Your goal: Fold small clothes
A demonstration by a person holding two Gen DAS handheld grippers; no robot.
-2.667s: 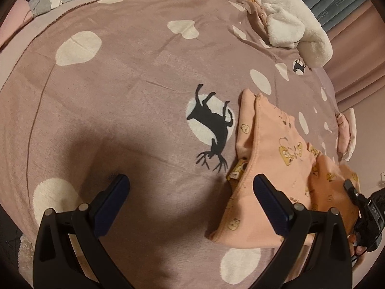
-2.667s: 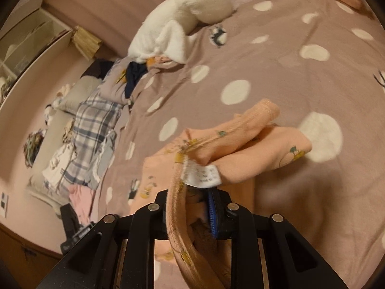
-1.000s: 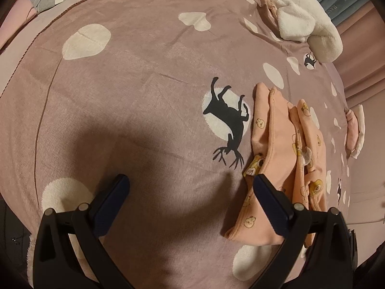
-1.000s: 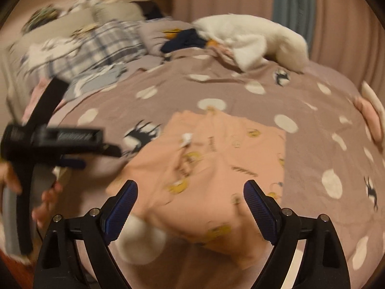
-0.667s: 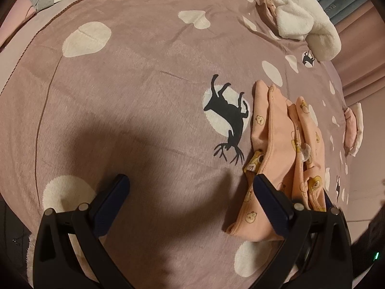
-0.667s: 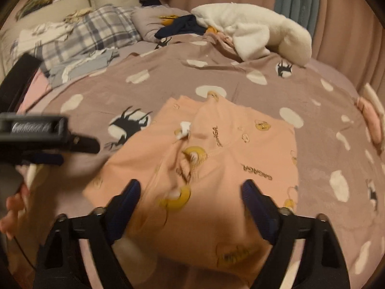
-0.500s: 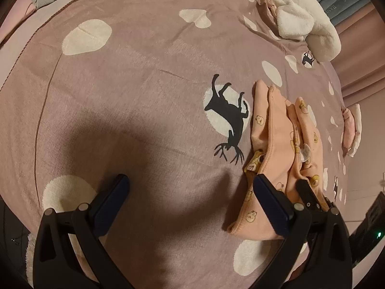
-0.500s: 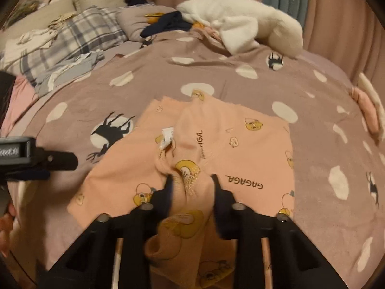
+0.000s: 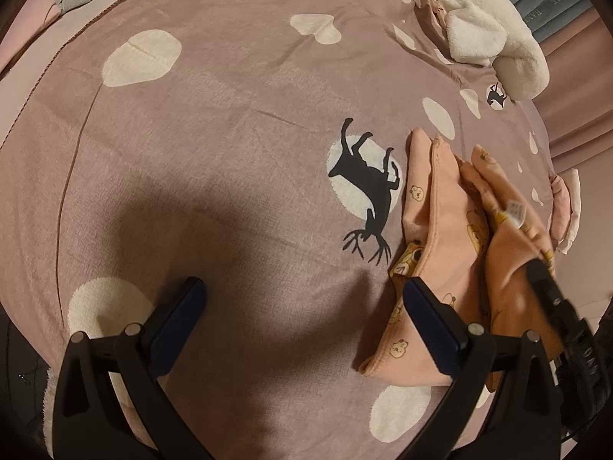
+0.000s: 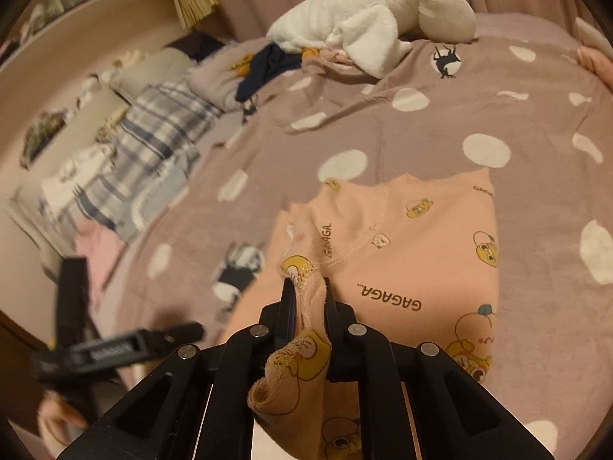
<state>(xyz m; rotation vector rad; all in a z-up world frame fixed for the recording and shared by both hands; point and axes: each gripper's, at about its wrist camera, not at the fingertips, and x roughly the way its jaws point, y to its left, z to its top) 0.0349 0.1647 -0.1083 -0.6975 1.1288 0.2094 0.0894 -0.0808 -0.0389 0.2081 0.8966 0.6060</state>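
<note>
A small peach garment with yellow cartoon prints [image 10: 417, 245] lies on the mauve spotted bedspread [image 10: 440, 126]. My right gripper [image 10: 308, 299] is shut on a bunched edge of it, lifting a fold near its left side. In the left wrist view the garment [image 9: 448, 237] lies at the right, its raised part [image 9: 509, 253] held up by the right gripper's dark finger [image 9: 544, 287]. My left gripper [image 9: 306, 306] is open and empty, low over the bedspread just left of the garment; it also shows blurred in the right wrist view [image 10: 115, 345].
A white plush blanket [image 10: 375, 11] and dark clothes [image 10: 268, 65] lie at the far side of the bed. Plaid and grey fabrics [image 10: 153, 142] lie at the left. A folded pink item [image 9: 563, 207] sits at the right edge.
My right gripper was open above the spread garment, then dropped and shut on its edge, lifting a fold. My left gripper has stayed open in the same place.
</note>
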